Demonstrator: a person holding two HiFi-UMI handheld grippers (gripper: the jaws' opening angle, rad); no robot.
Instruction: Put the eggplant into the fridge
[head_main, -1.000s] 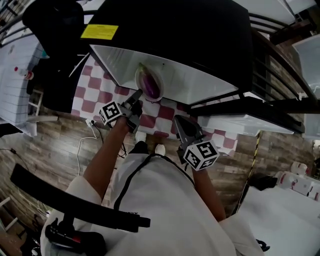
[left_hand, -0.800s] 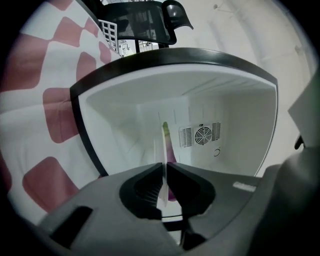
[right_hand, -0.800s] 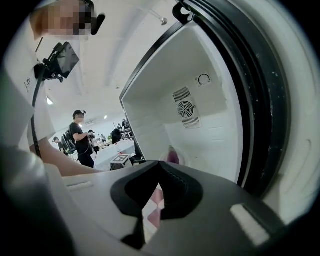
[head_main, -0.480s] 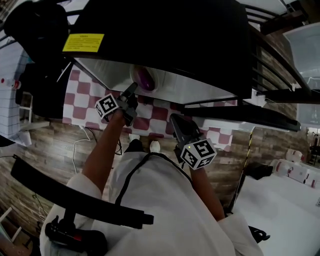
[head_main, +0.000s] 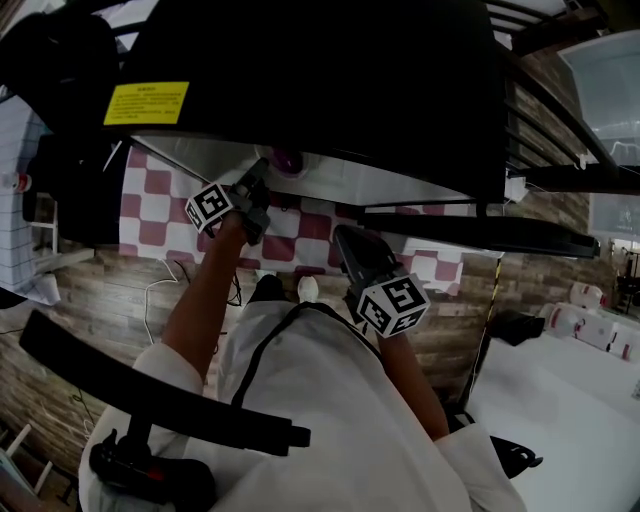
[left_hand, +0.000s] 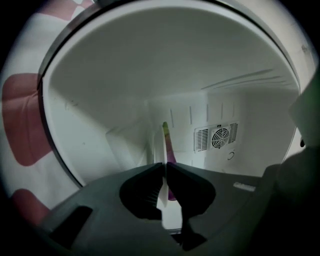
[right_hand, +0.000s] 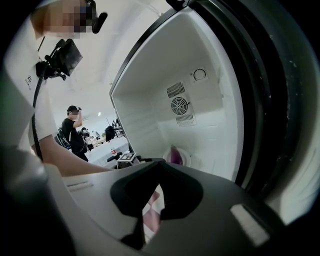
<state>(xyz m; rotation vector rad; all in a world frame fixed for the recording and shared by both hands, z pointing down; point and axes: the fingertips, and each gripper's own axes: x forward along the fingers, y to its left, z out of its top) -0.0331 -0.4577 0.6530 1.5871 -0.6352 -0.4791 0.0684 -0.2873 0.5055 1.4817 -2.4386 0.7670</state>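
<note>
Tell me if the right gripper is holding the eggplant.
No. The right gripper has its jaws shut on nothing; the eggplant lies on the plate inside the fridge, beyond them.

One yellow label (head_main: 146, 103) coming up on top of the black fridge (head_main: 330, 80), near its left front corner. It has dark print, too small for me to read. The left marker cube (head_main: 210, 208) and right marker cube (head_main: 394, 305) show black-and-white square patterns, no letters. In the left gripper view, a small pale tag (left_hand: 243, 186) sits on the dark housing (left_hand: 285, 215), also illegible.
</note>
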